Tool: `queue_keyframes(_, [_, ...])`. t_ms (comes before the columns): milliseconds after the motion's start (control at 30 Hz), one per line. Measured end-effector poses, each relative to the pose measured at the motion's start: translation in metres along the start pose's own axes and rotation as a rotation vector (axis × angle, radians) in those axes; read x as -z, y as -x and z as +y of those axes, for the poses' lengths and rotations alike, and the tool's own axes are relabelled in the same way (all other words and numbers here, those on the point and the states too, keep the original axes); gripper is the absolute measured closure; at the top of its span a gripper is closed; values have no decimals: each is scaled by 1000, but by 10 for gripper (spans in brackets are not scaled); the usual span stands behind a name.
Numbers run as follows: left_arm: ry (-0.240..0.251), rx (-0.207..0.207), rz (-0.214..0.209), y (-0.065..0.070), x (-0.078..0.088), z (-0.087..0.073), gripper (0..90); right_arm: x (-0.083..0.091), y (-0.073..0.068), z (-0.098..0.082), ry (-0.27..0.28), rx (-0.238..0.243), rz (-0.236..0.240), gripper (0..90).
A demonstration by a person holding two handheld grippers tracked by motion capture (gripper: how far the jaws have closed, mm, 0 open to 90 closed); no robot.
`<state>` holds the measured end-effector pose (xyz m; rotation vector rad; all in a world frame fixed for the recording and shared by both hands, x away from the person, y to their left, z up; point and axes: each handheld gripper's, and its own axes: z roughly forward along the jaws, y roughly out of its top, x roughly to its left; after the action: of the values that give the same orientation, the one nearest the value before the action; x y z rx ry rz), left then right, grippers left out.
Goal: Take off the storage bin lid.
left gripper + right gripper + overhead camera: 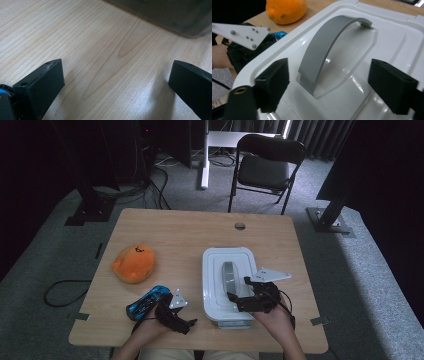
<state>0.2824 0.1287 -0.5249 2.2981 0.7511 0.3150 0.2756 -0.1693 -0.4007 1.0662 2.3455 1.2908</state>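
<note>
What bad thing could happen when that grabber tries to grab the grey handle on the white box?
1. The right hand-held gripper is open around the near end of the grey handle, not its middle. Lifted from there, the white box might tip.
2. The handle is smooth and curved, so the pads could slide along it.
3. The left hand-held gripper rests open on the table beside the box, not steadying it, so the box may slide.

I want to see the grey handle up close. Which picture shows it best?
The right gripper view: the grey handle arches large and sharp over the white lid, between the open jaws. The high view shows it small. The left gripper view shows the wooden table and a blurred dark edge.
</note>
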Motion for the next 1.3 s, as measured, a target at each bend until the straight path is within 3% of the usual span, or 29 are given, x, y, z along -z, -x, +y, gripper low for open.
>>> queue_keyframes(167, [0,0,0,0,0,0,7,-3,-4,1,-12,12,-9,212])
queue_keyframes(367, [-2,-3,0,0,0,0,7,-5,-11,1,-16,49,-61,282])
queue_keyframes(433, [-2,-3,0,0,0,0,7,-5,-12,1,-17,62,-55,291])
queue_keyframes(667, [-2,-2,0,0,0,0,7,-7,-21,4,-44,116,-40,444])
queue_keyframes(700, [-1,-2,1,0,0,0,7,-8,-21,5,-42,118,-61,446])
queue_keyframes(800, [-2,-2,1,0,0,0,7,-10,-22,5,-36,102,-102,493])
queue_keyframes(1033, [-2,0,2,0,0,0,7,-9,-26,3,-32,79,-132,510])
queue_keyframes(1133, [0,2,3,0,0,0,7,-9,-31,1,-18,90,-148,584])
queue_keyframes(1300, [0,2,3,0,0,0,7,-9,-29,2,-19,58,-104,639])
